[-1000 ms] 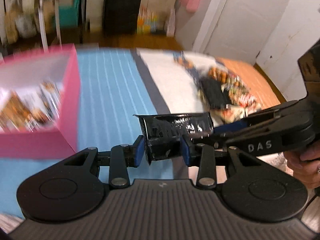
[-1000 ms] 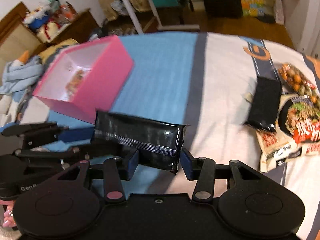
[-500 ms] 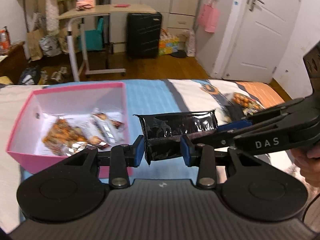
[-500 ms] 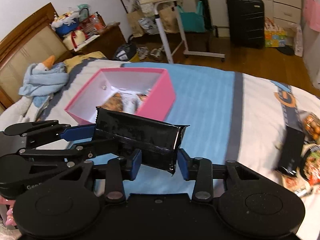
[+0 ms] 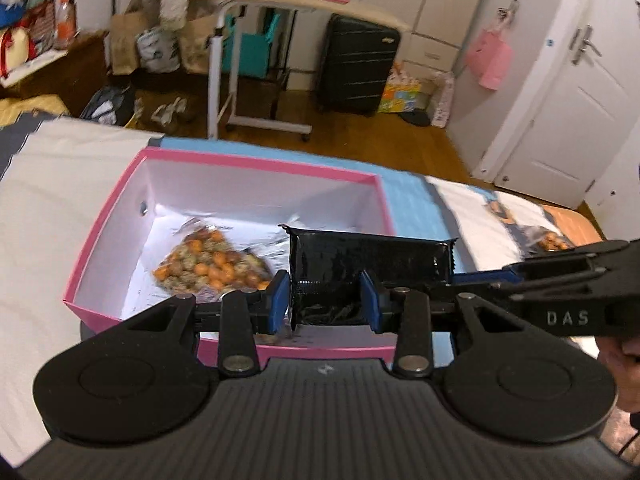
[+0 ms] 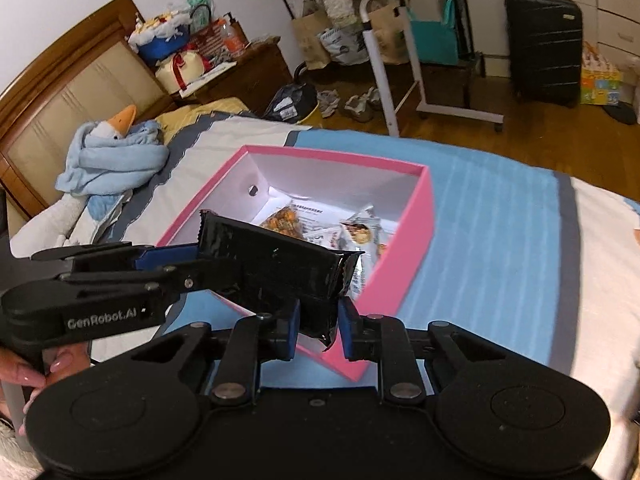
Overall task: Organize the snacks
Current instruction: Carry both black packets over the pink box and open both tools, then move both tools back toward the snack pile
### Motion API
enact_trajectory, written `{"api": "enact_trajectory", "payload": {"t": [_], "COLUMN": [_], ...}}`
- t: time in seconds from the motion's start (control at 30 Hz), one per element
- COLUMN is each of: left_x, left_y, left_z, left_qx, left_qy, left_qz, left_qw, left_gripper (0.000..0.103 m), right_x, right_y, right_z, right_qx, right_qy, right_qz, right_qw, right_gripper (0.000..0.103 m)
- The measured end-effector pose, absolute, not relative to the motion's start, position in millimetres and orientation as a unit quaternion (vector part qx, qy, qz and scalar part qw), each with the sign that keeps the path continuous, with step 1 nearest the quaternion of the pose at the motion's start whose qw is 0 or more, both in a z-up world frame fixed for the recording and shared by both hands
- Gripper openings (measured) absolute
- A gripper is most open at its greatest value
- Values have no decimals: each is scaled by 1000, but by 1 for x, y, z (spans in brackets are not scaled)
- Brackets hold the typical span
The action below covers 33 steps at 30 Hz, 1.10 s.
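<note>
A long shiny black snack packet (image 5: 360,264) is held at both ends. My left gripper (image 5: 325,300) is shut on its left end; my right gripper (image 6: 318,322) is shut on its other end, where the packet (image 6: 276,264) also shows. The packet hangs over the near right part of the pink box (image 5: 112,220), white inside, which lies on the bed. In the box are a clear bag of orange and green snacks (image 5: 208,264) and several small packets (image 6: 360,236). The box (image 6: 416,236) sits just beyond my right gripper.
The bed has a blue and white cover (image 6: 500,216). More snack bags (image 5: 552,240) lie far right on it. A blue blanket with a toy goose (image 6: 112,152) lies by the headboard. A rolling table (image 5: 256,60) and black suitcase (image 5: 356,68) stand on the floor.
Both grippers have carried the black packet leftward from the snack pile across the blue cover; it now hangs over the pink box. Both grips stay shut.
</note>
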State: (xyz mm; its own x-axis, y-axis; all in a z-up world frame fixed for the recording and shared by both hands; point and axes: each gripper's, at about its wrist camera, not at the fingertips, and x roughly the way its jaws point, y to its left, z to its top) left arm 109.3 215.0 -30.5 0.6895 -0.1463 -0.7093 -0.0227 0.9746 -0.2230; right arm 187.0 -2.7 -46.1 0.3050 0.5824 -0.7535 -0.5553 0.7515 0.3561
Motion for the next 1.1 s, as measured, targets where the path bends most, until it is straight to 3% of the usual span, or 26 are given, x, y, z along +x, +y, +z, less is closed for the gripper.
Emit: {"api": "enact_trajectory", "payload": {"t": [0.27, 0.33, 0.4, 0.47, 0.83, 1.1], "left_x": [129, 131, 135, 136, 109, 91], "left_y": [234, 232, 228, 222, 200, 152], "left_z": [-62, -66, -70, -72, -33, 9], "left_qx": [-106, -90, -56, -33, -38, -53], "left_qy": [418, 423, 429, 427, 419, 406], "left_qz": [-2, 14, 45, 53, 30, -50], "left_qw": [902, 902, 901, 902, 907, 911], "left_gripper": [40, 46, 61, 63, 63, 63], "right_x": [199, 201, 202, 201, 163, 162], "right_y": [38, 43, 44, 41, -28, -140], "right_z": [-69, -74, -78, -79, -10, 31], "right_qx": [-49, -62, -64, -67, -140, -109], "right_qy": [475, 474, 474, 473, 421, 404], "right_qz": [351, 356, 359, 354, 346, 281], "right_qw": [806, 803, 801, 804, 827, 864], "right_gripper": [25, 25, 25, 25, 35, 39]}}
